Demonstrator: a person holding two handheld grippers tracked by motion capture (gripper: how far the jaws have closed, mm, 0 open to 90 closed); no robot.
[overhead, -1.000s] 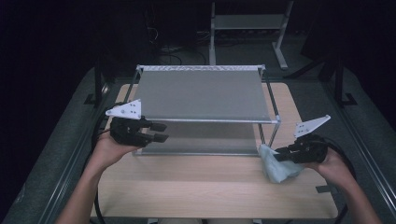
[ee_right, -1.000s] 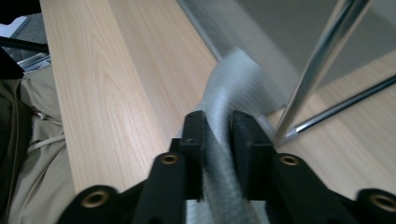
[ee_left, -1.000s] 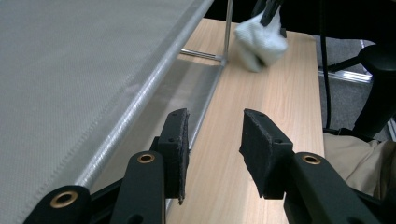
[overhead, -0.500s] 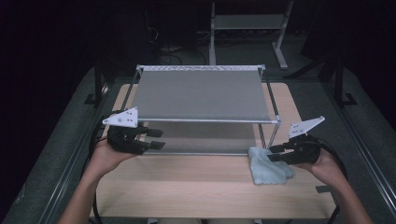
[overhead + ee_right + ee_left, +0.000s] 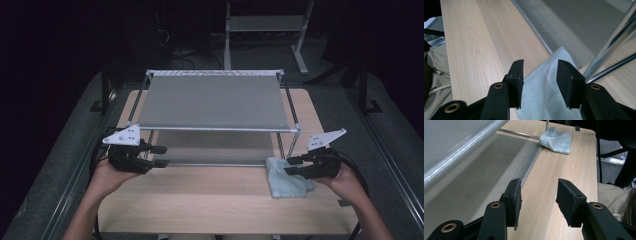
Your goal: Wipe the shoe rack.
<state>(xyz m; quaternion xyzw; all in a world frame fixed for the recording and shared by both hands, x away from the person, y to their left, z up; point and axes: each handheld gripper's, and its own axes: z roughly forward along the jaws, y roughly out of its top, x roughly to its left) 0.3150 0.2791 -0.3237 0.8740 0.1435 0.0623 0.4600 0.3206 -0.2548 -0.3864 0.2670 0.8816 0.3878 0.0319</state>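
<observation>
Seen from the high view, left to right. Lower left of the frame: left gripper point(image 5: 161, 156), held in a hand, jaws spread wide with nothing between them, having just been opening; tips pointing right toward the lower rail of a metal rack point(image 5: 212, 102). In the left gripper view, bare wooden worktop point(image 5: 549, 185) visible between the two black pads point(image 5: 514, 195), rack edge running along the upper left.

Centre of the frame: grey two-tier rack standing on the pale worktop point(image 5: 210, 200), its top shelf a flat mesh sheet framed by silver tubes.

Lower right of the frame: pale blue cloth point(image 5: 286, 180), crumpled, lying on the worktop just beside the rack's near right leg point(image 5: 294, 145). Right gripper point(image 5: 294, 166) directly above the cloth, held in the other hand, jaws well apart and just been opening, gripping nothing. In the right gripper view, cloth point(image 5: 544, 85) spread beneath and between the open pads, untouched by them, silver leg point(image 5: 609, 42) slanting at right.
</observation>
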